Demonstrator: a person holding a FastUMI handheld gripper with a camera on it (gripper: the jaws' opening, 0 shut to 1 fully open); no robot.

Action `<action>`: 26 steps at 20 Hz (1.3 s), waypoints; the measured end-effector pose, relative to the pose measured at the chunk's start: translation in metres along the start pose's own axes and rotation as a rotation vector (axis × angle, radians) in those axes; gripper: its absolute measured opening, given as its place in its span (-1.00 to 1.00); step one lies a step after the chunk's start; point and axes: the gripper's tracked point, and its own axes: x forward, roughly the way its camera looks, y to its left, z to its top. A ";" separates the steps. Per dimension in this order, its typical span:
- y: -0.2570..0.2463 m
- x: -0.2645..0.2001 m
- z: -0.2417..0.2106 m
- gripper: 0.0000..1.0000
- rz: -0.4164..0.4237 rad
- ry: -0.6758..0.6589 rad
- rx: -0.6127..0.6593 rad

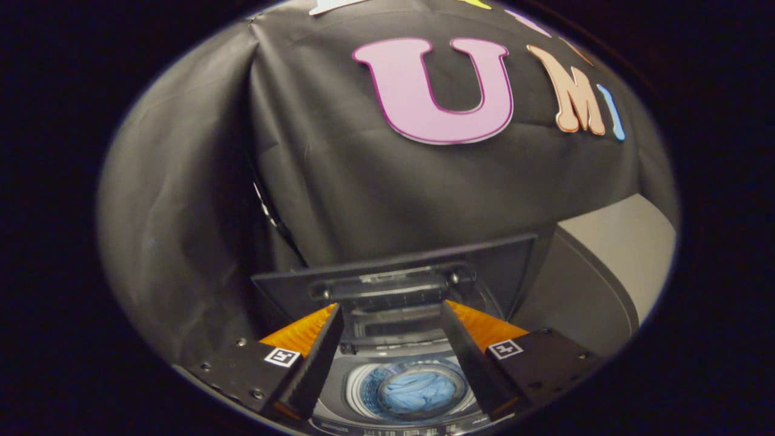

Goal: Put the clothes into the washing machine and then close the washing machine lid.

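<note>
A top-loading washing machine [339, 393] sits below me with its folding lid [393, 272] raised upright at the back. Blue clothes [418, 390] lie bunched inside the round drum, seen between my two fingers. My gripper [390, 312] hovers above the machine's opening, open, with nothing between its fingers. The fingertips [332, 315] reach toward the lower part of the raised lid, with a gap still showing around them. The lid's dark handle bar [387, 289] runs across just beyond the fingertips.
The booth's black cloth wall [363, 181] hangs close behind the machine. To the right of the lid a grey curved surface [581, 297] and a pale floor patch [629, 242] show.
</note>
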 end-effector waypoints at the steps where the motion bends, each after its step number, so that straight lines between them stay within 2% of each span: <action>1: 0.002 0.002 0.013 0.94 0.001 -0.041 -0.017; 5: 0.008 0.009 0.055 0.94 -0.012 -0.210 -0.109; 10: 0.007 0.001 0.074 0.93 -0.067 -0.388 -0.178; 16: 0.005 0.006 0.061 0.94 -0.073 -0.347 -0.137; 19: 0.000 0.003 0.062 0.94 -0.122 -0.340 -0.214; 20: 0.005 0.004 0.060 0.95 -0.094 -0.328 -0.223; 22: 0.007 0.006 0.059 0.94 -0.030 -0.355 -0.121; 23: 0.006 0.005 0.062 0.94 -0.023 -0.373 -0.170; 24: 0.002 0.007 0.055 0.94 -0.023 -0.335 -0.166; 26: 0.004 0.010 0.055 0.93 -0.018 -0.353 -0.164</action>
